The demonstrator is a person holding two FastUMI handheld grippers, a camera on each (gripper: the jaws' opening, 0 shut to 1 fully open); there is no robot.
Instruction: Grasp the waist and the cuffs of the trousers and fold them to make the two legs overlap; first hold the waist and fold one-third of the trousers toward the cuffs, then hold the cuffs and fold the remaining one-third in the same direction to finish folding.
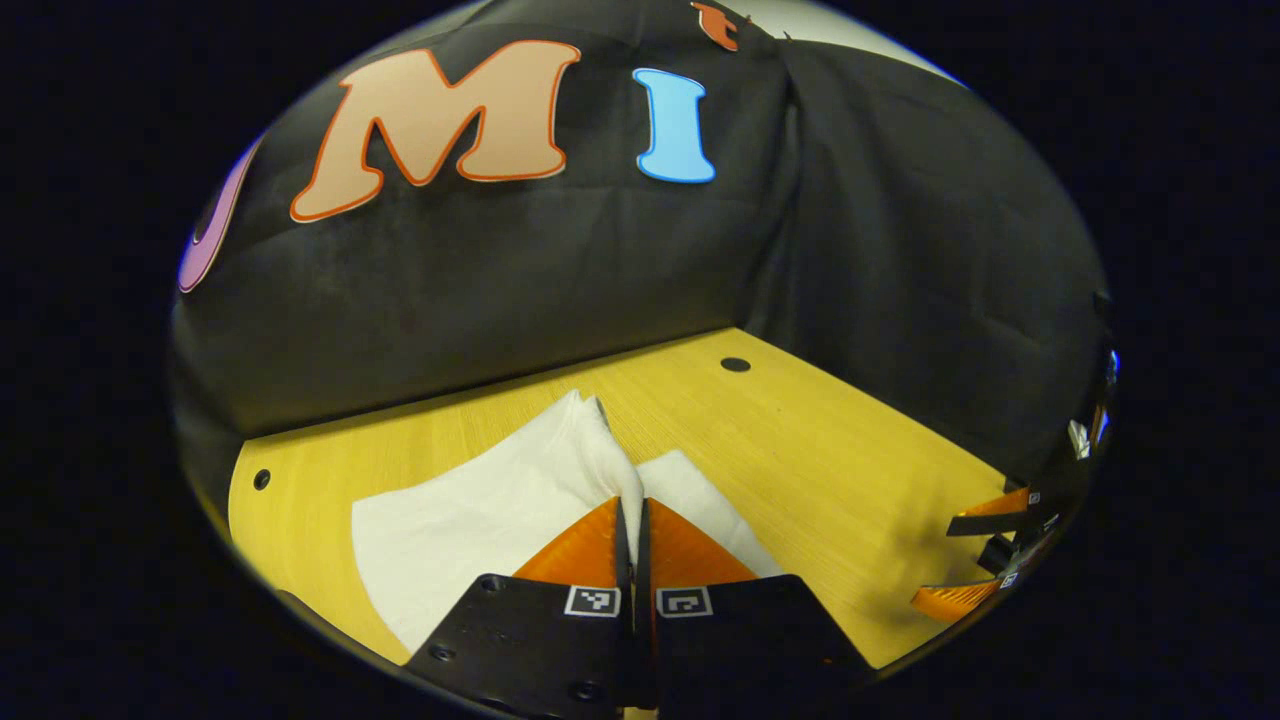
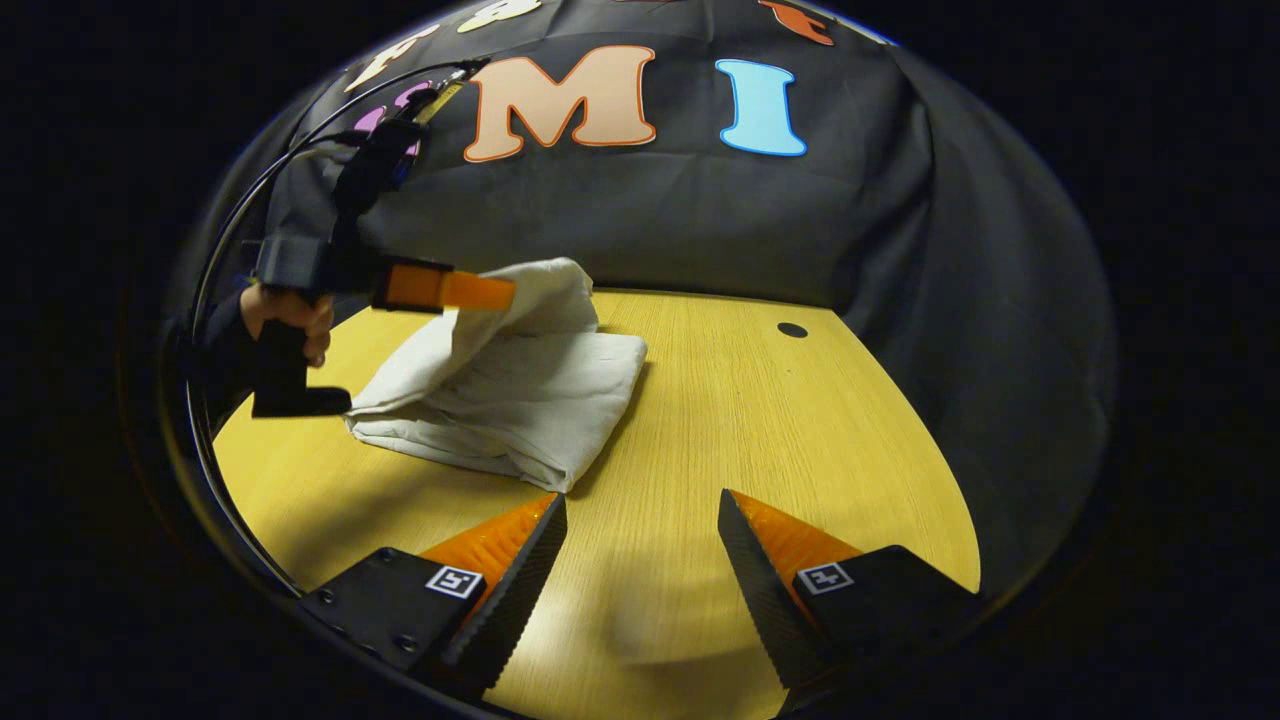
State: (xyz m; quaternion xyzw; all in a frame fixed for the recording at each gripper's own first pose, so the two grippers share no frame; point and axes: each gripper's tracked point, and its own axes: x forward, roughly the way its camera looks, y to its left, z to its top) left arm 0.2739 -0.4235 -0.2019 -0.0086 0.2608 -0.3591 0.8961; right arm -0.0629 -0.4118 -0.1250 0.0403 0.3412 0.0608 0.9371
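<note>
Left gripper [image 1: 636, 515]: jaws pressed together on a fold of the trousers [image 1: 500, 510], cloth pinched between the two fingers and rising in a ridge straight ahead of the tips. In the right gripper view this gripper [image 2: 500, 292] stood above the far-left part of the bundle, held by a hand [image 2: 290, 312], with the lifted cloth draping down from it onto the folded stack.

Right gripper [image 2: 640, 545]: jaws wide apart, nothing between them, bare desk [image 2: 760, 420] beneath. The trousers [image 2: 520, 400] lay ahead and to the left of these jaws, the near corner of the stack just beyond the left fingertip [image 2: 520, 570]. In the left gripper view the right gripper [image 1: 975, 560] sat well apart at the far right edge.

Key relation: the raised flap hung from the left jaws over the stack, whose long axis ran diagonally away from the right gripper. Left gripper plainly nearer; judged that the last fold fell to it alone.

Materials: trousers off-white, soft woven cloth, lightly creased, already several layers thick with rounded fold edges. Desk light wood grain, smooth, with a small dark round hole [image 2: 792, 329] toward the back. Black cloth wall [image 2: 900, 250] behind.
</note>
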